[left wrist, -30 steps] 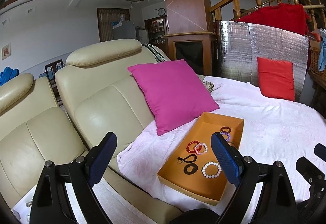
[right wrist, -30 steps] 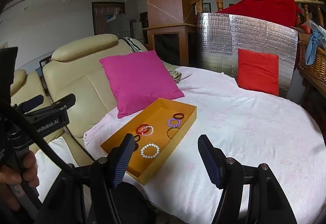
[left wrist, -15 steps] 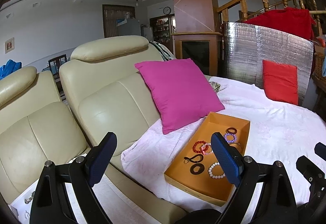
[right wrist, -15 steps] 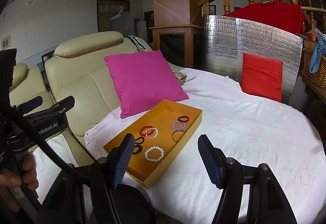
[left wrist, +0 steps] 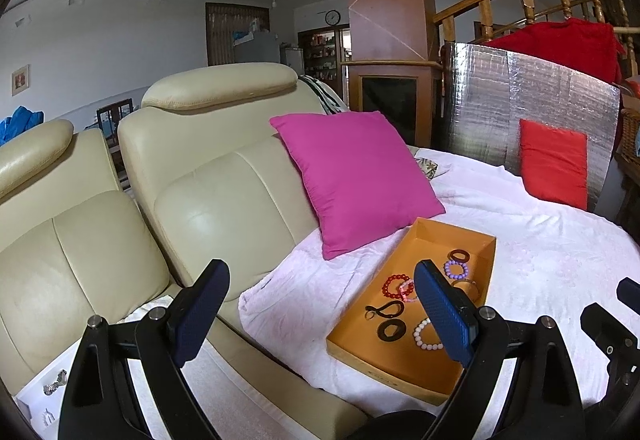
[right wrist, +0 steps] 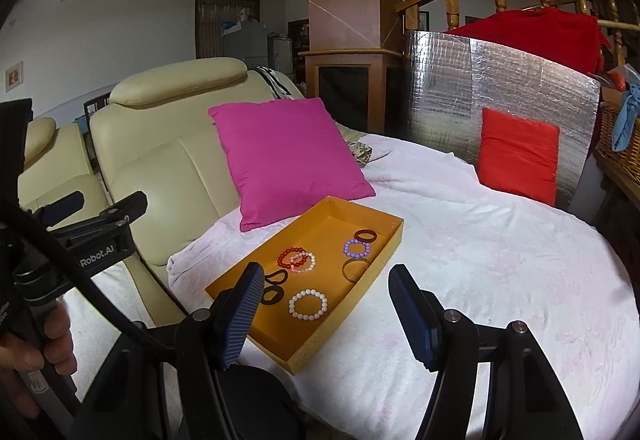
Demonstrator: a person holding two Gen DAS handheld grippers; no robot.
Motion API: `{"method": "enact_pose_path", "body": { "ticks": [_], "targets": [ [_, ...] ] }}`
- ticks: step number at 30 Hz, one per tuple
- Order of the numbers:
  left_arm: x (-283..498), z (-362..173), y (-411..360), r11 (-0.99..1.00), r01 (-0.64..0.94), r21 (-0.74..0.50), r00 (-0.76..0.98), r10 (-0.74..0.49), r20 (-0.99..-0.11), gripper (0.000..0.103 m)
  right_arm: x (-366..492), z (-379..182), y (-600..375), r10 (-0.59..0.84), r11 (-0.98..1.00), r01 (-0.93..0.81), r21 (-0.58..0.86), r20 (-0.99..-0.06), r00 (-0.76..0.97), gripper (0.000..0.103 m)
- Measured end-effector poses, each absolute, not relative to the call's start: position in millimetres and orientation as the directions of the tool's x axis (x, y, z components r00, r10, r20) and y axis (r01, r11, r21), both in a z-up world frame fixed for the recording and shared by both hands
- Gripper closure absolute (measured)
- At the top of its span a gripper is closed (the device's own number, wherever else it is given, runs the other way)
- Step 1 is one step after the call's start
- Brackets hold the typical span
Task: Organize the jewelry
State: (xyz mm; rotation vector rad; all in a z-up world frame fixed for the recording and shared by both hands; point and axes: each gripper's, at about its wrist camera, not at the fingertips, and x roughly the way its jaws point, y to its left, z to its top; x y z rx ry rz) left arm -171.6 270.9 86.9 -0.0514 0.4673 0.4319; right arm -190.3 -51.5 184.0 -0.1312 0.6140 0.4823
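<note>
An orange tray (right wrist: 384,236) lies on the white-covered round table and also shows in the left wrist view (left wrist: 400,372). In it lie several bracelets: a white bead one (right wrist: 308,304), a red bead one (right wrist: 291,258), a purple bead one (right wrist: 356,248), a thin brown bangle (right wrist: 356,268) and dark rings (right wrist: 274,295). My right gripper (right wrist: 326,314) is open and empty, just short of the tray's near end. My left gripper (left wrist: 320,316) is open and empty, over the gap between sofa and table, left of the tray.
A cream leather sofa (left wrist: 208,207) stands at the left. A magenta cushion (right wrist: 288,159) leans behind the tray. A red cushion (right wrist: 518,153) rests against a silver foil panel (right wrist: 480,87) at the back. A wicker basket (right wrist: 616,143) is at far right.
Both grippers have drifted slightly; the tray and cushions have shifted to the right in both views. Both stay open and empty.
</note>
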Motion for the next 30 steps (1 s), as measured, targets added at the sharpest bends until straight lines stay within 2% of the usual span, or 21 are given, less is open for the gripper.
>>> {"method": "enact_pose_path", "body": {
  "ticks": [26, 30],
  "targets": [
    [-147, 80, 276, 0.891, -0.446, 0.087, 0.774, 0.433, -0.461, 0.01, -156, 165, -33, 0.42, 0.864, -0.502, 0.04, -0.608, 0.673, 0.034],
    [-116, 83, 241, 0.932, -0.35, 0.095, 0.812, 0.353, -0.465, 0.01, -134, 165, -62, 0.41, 0.885, -0.46, 0.072, -0.589, 0.696, 0.034]
  ]
}}
